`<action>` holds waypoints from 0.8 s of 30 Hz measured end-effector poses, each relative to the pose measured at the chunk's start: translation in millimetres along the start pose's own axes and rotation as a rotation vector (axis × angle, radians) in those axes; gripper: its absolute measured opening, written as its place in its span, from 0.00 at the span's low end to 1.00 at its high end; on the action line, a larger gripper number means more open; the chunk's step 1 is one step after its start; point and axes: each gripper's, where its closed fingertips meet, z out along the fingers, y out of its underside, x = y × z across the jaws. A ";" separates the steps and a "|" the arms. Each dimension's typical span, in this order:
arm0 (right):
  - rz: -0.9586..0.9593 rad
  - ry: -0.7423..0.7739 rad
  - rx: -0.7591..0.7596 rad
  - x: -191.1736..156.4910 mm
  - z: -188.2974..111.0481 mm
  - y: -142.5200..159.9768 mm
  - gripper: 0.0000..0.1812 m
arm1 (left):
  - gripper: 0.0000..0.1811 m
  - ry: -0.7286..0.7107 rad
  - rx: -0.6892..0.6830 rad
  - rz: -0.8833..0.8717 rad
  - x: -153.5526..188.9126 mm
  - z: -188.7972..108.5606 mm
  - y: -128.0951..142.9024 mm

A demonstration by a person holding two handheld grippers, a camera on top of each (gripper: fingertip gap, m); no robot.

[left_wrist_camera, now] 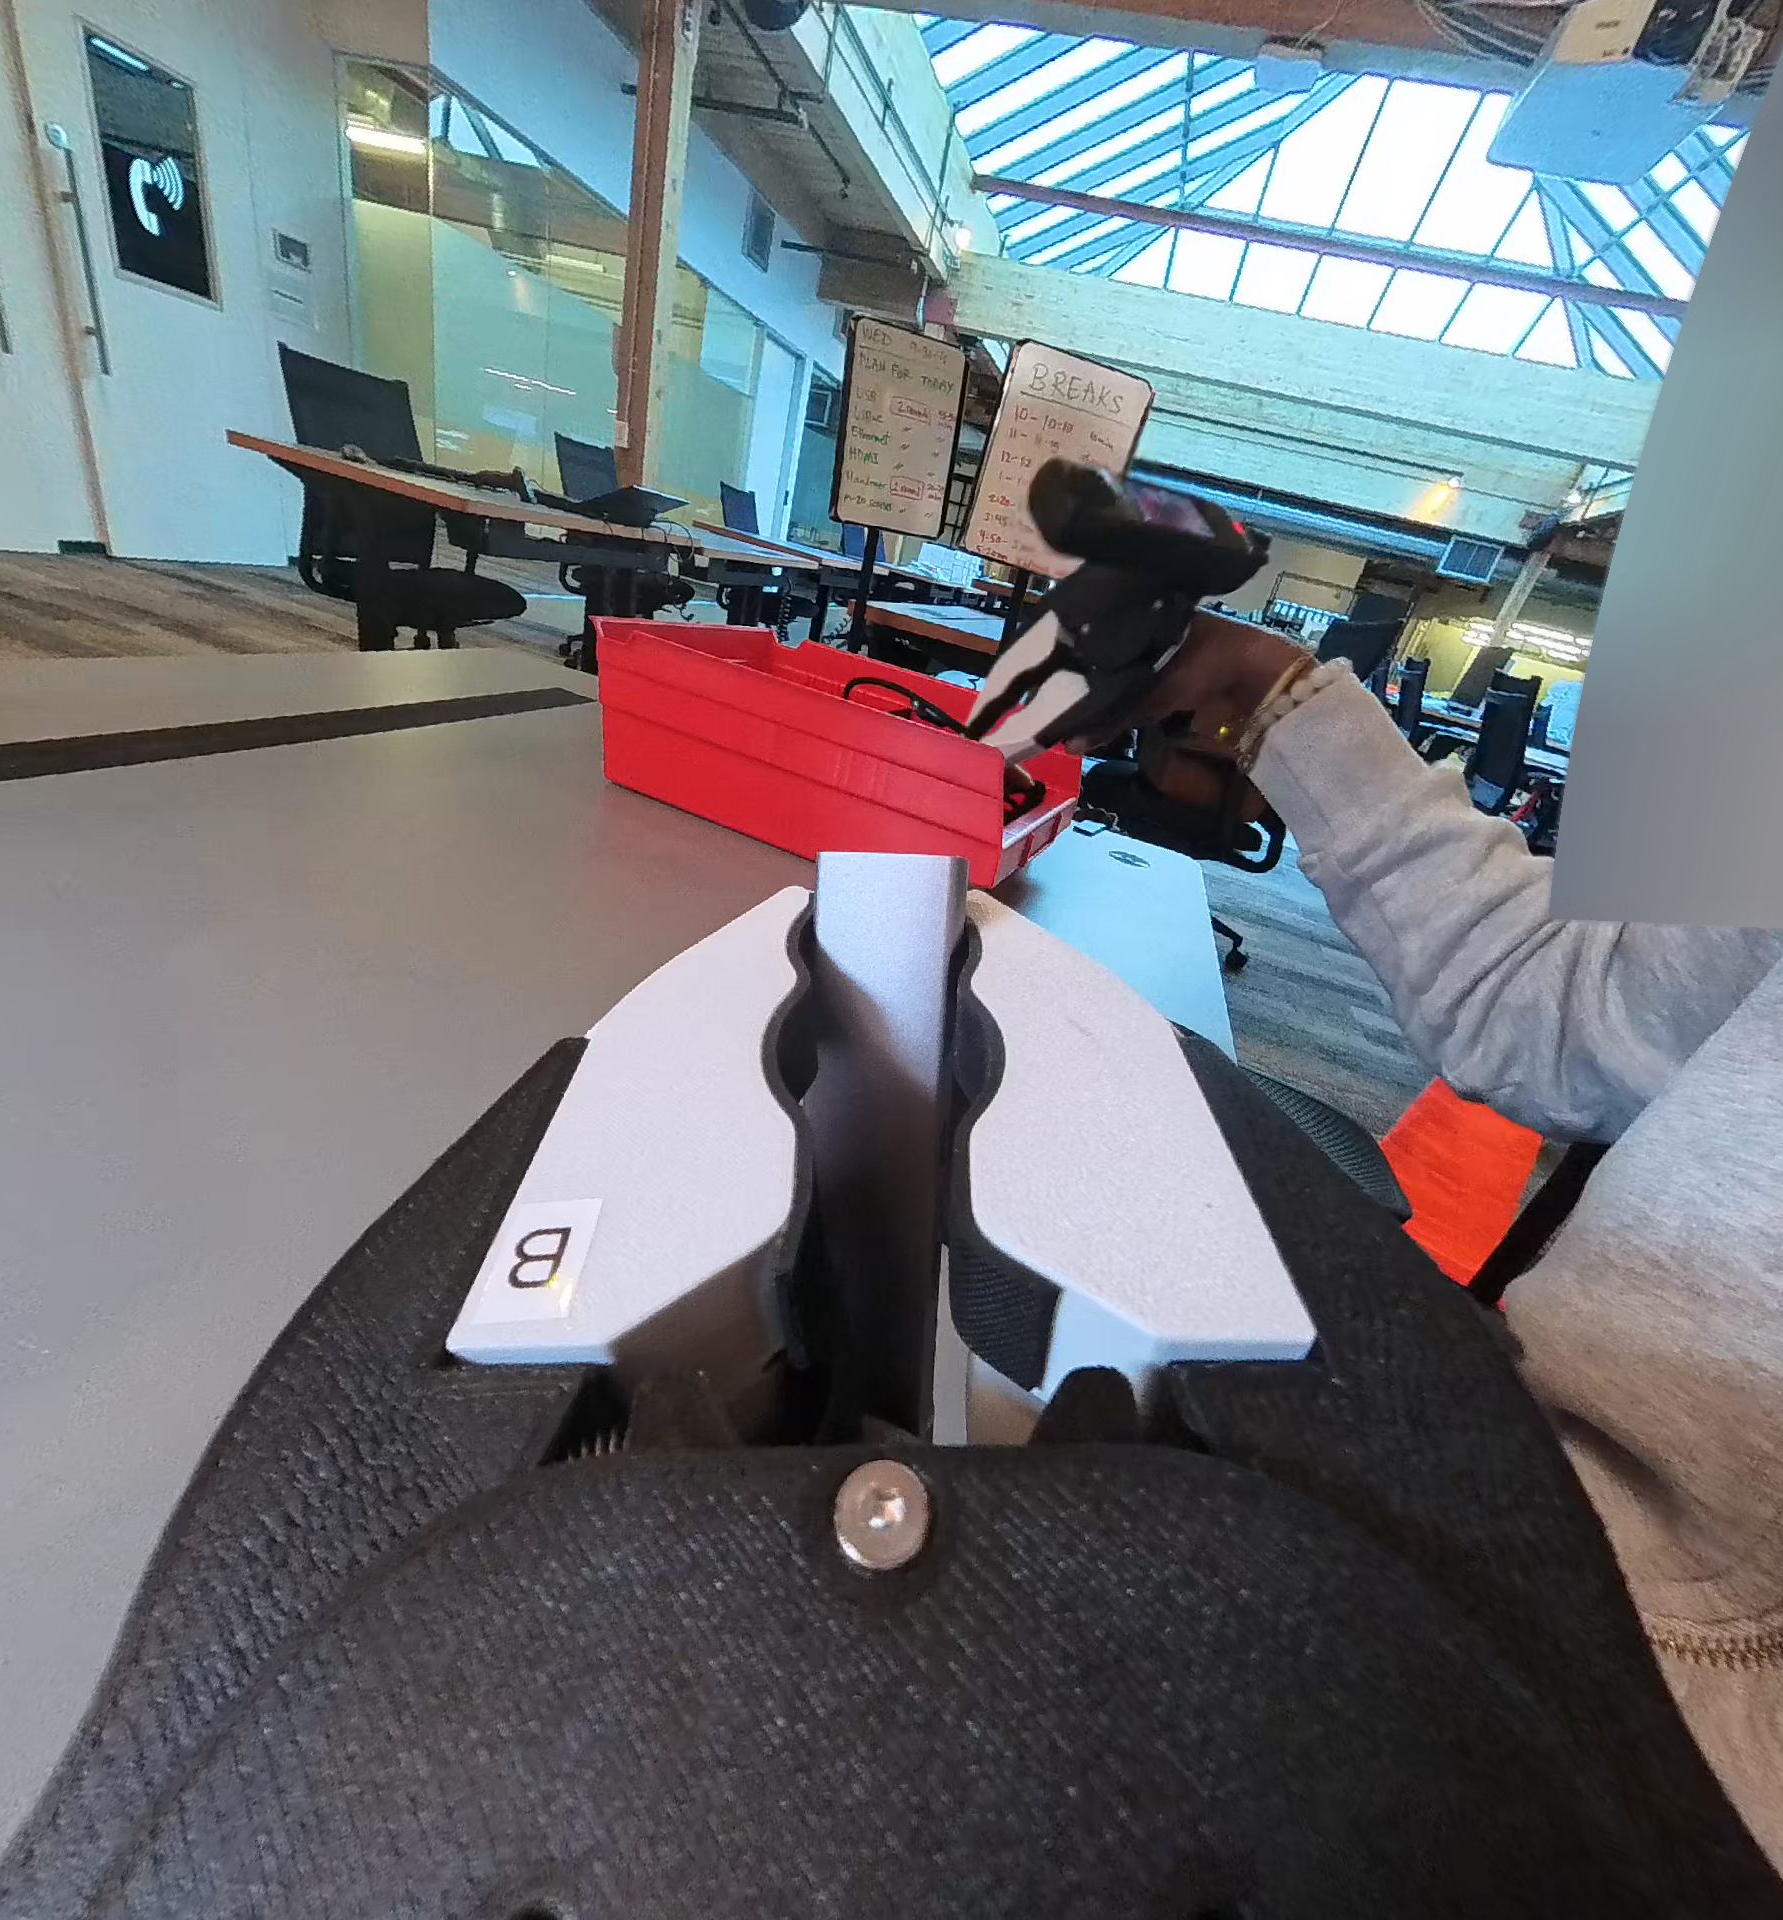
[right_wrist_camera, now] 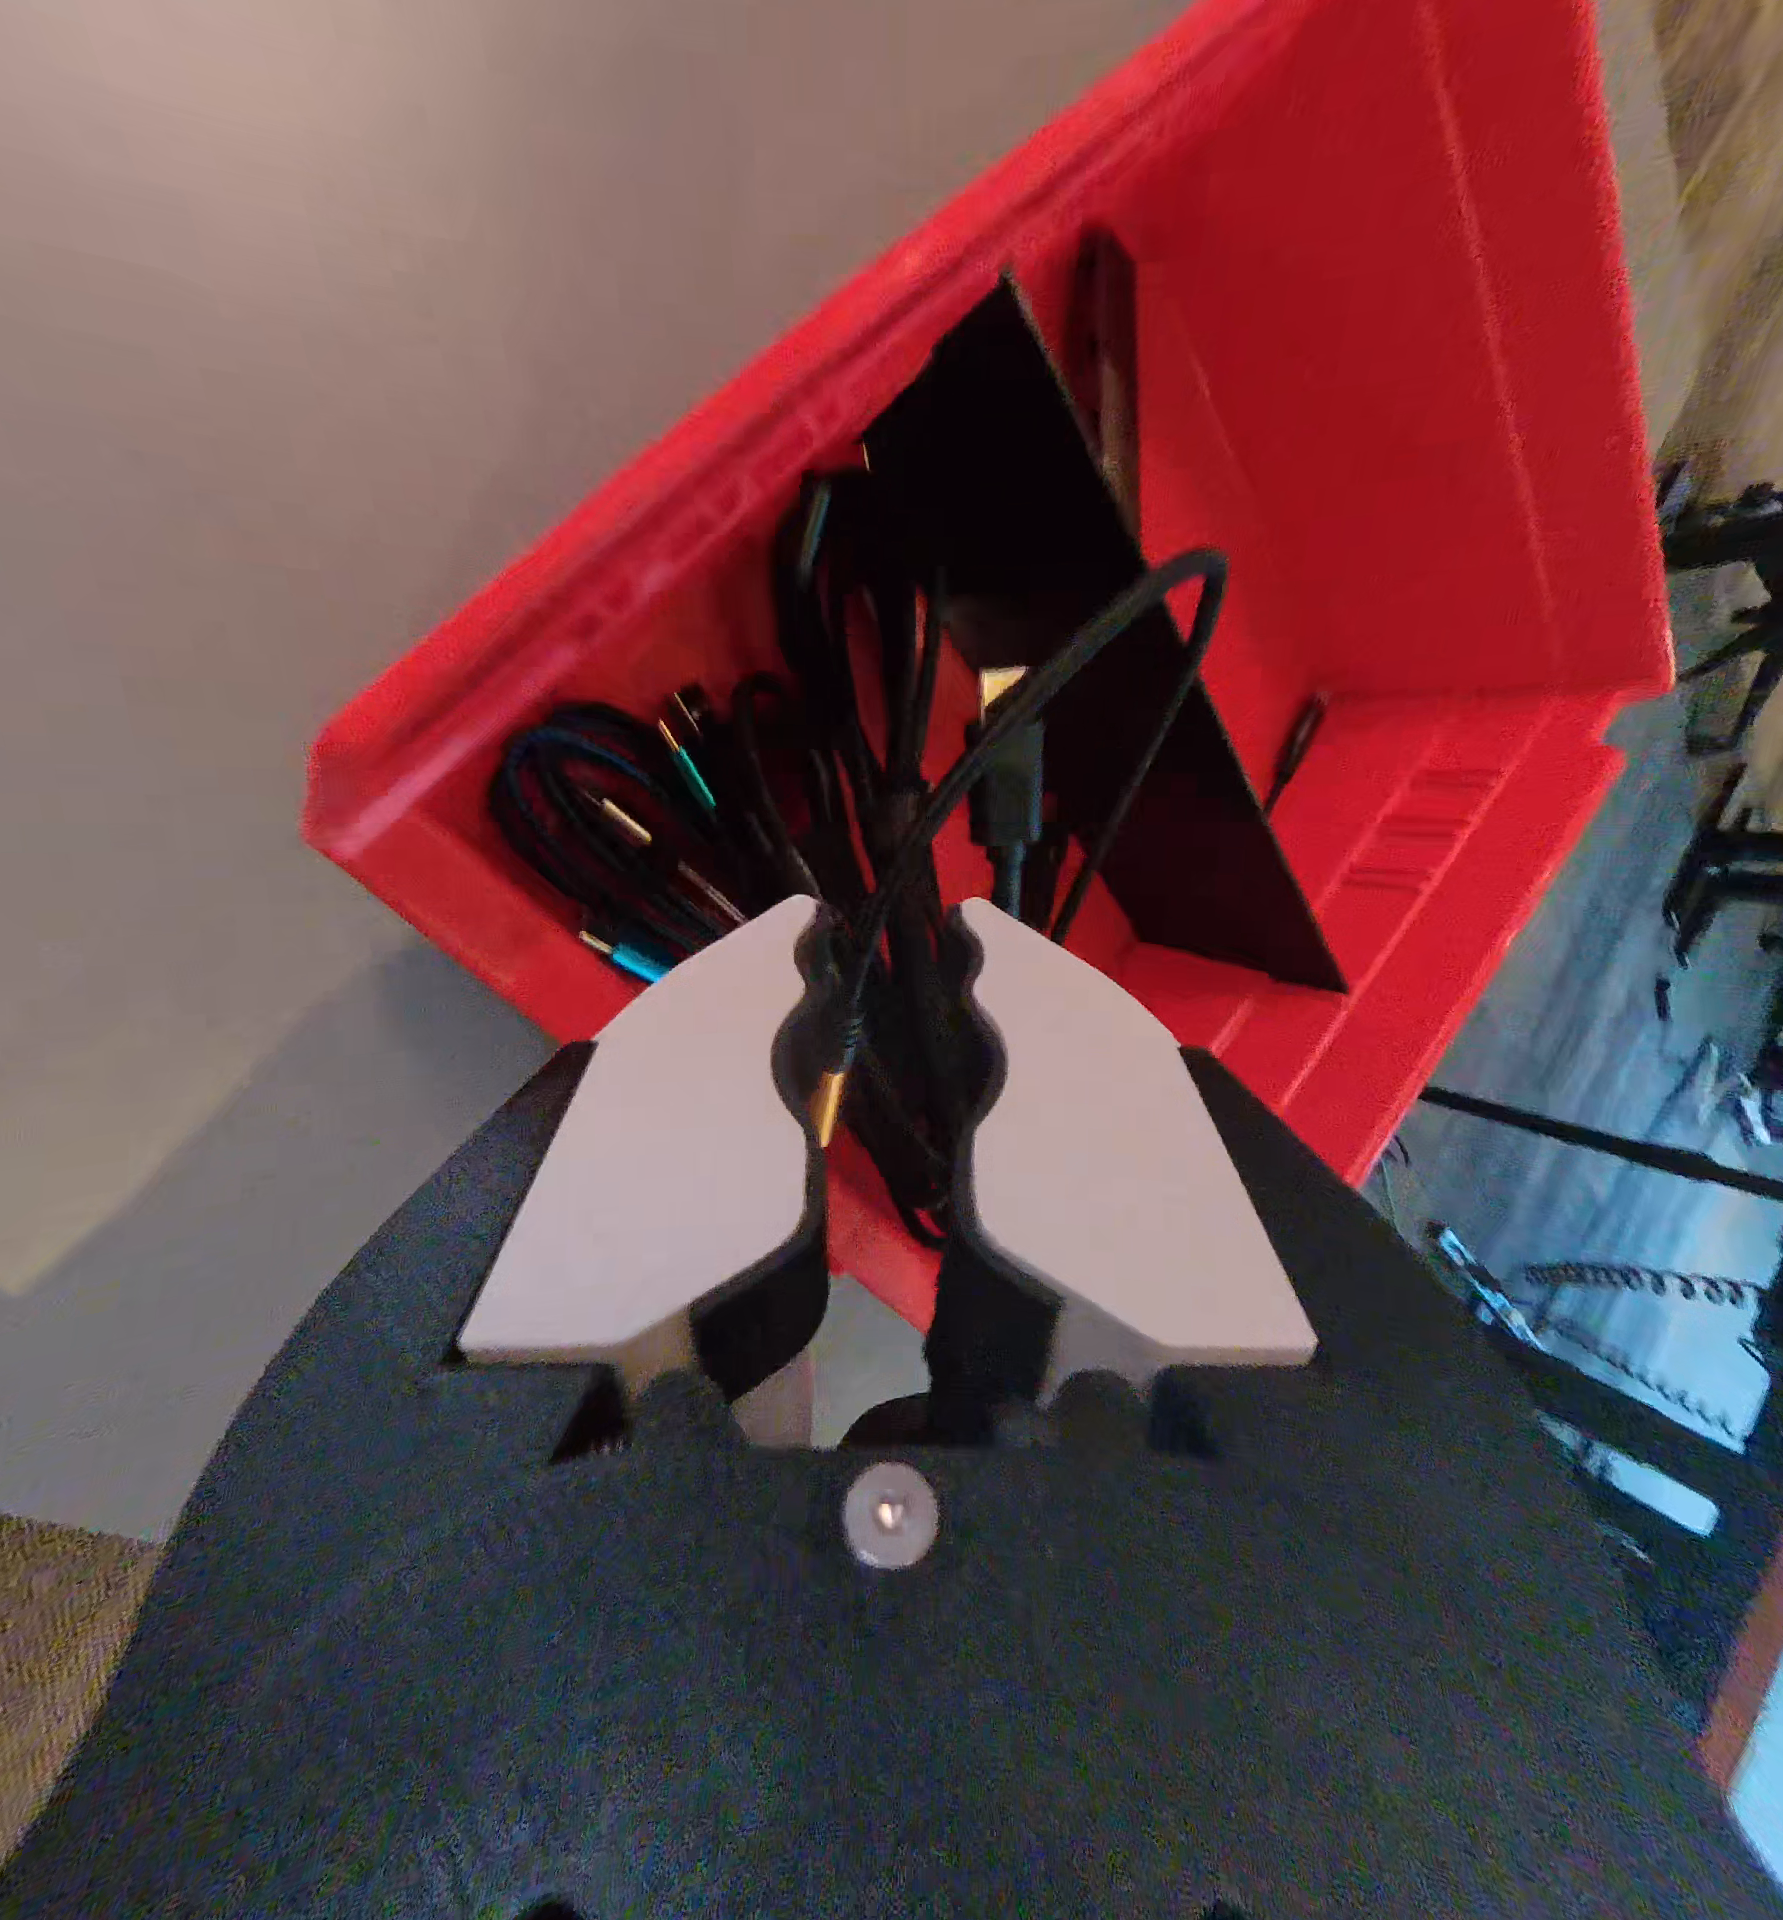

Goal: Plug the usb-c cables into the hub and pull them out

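Room: an open office under a skylight, with desks, chairs and two whiteboards (left_wrist_camera: pixel 980 457) standing well behind the work area.
Surface: a grey table (left_wrist_camera: pixel 243 935) that carries everything in play.
Hub: the silver slab (left_wrist_camera: pixel 892 997) clamped between the fingers of the left gripper (left_wrist_camera: pixel 885 925), held on edge above the table with one end sticking out past the fingertips. I judge that end is left exposed so a plug can reach its ports, though no port shows from here.
Left gripper state: closed firmly on the hub, its white fingers (left_wrist_camera: pixel 689 1122) pressing both broad faces.
Cables: a tangle of black usb-c cables (right_wrist_camera: pixel 825 748) lying in the red bin (right_wrist_camera: pixel 1386 364), some with gold or teal plugs, beside a black divider (right_wrist_camera: pixel 1063 644) that stands in the bin.
Right gripper state: the right gripper (right_wrist_camera: pixel 887 925) has its fingers drawn close around a bunch of those black leads, a gold plug (right_wrist_camera: pixel 827 1091) lying in the gap. It appears to grip the bundle; whether one cable or several are pinched I cannot tell.
Right gripper place: seen from the left wrist view (left_wrist_camera: pixel 1032 717), it dips into the near end of the bin, held by a person's hand (left_wrist_camera: pixel 1209 675) in a grey sleeve.
Why so: the bin sits just beyond the hub, so a cable lifted out has a short path to it.
Stage: fetching a cable; nothing is plugged in yet.
Risk: several leads may come up together and need shaking loose.
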 end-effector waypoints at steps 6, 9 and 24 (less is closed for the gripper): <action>0.096 0.137 0.312 16.8 -41.0 -42.6 0.32 | 0.12 -0.002 0.000 -0.001 -0.2 0.1 0.1; 0.212 0.227 0.534 28.0 -73.0 -67.5 0.39 | 0.12 -0.002 0.001 -0.001 -0.3 -0.1 -0.2; 0.508 -0.085 0.077 -20.1 14.1 11.9 0.00 | 0.12 -0.003 0.009 -0.002 -0.3 -1.1 -1.3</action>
